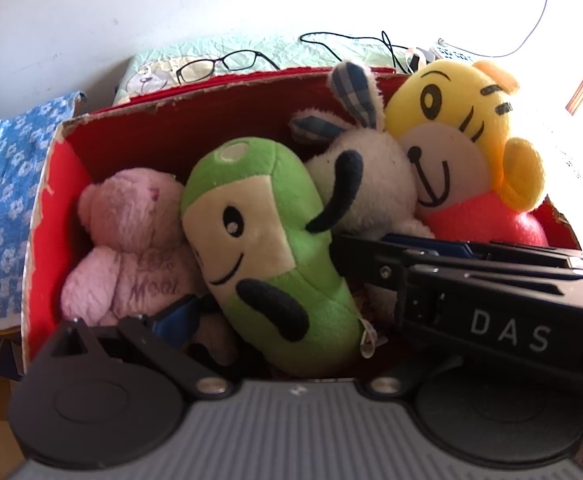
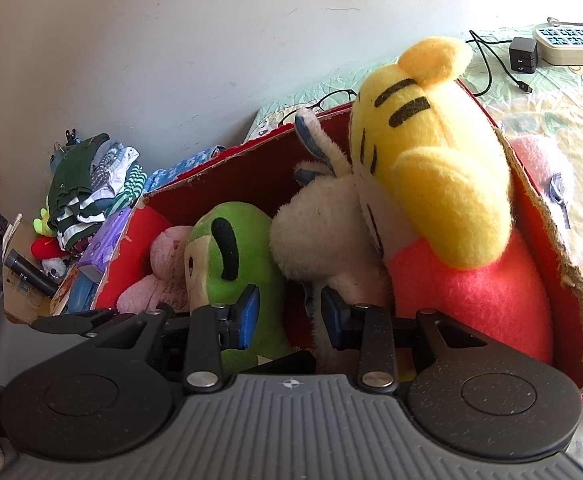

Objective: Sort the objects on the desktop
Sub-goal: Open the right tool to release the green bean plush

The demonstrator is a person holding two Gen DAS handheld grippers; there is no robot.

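A torn red cardboard box holds a pink bear, a green plush, a white bunny and a yellow tiger in a red shirt. My left gripper straddles the green plush. Its left pad lies between bear and plush, and its right finger is hidden under the other gripper. My right gripper reaches in beneath the bunny. A gap shows between its blue pads, with a thin white bit of bunny by the right pad.
Glasses and black cables lie behind the box on a pale green cover. A blue flowered towel and a clothes pile sit left. A power strip, charger and a pink plush are right of the box.
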